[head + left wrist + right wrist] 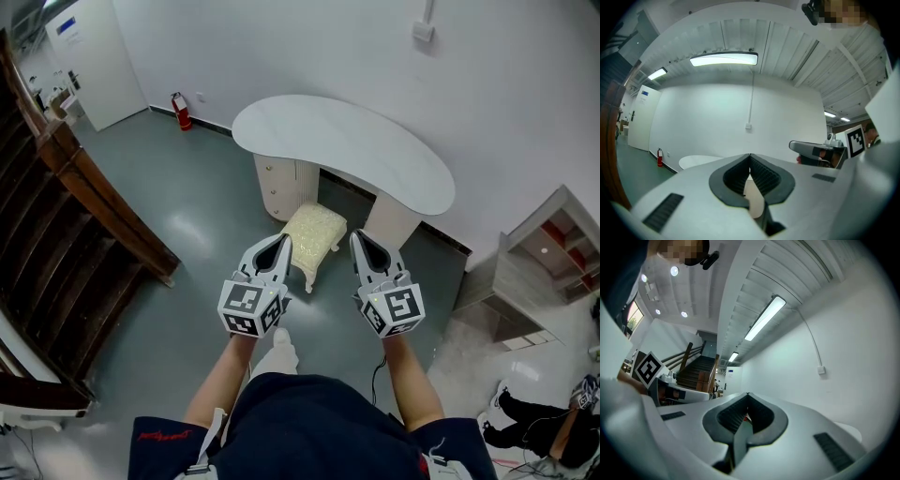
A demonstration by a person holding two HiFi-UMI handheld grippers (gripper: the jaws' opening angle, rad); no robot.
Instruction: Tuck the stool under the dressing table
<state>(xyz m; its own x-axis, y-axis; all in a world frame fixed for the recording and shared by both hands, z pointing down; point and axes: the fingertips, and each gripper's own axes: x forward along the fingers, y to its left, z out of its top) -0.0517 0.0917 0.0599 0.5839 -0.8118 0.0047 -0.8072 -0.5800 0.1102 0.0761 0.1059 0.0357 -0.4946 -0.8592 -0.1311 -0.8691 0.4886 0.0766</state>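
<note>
Cream tufted stool [315, 234] is seen parked just in front of the white kidney-shaped dressing table [347, 141], mostly untucked. Left gripper [280, 242] and right gripper [359, 238] are held near it, jaws pinched together, nothing gripped.

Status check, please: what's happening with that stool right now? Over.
Left gripper and right gripper both shut, empty, off the stool. Stool mostly out in front of dressing table. Path looks open.

Stool [314, 234]: far end under the tabletop [347, 141], back legs hidden; front rt leg prob. behind my right gripper [360, 238]. Shelf unit [536, 272] cut off by rt edge, staircase [47, 244] by left edge.
</note>
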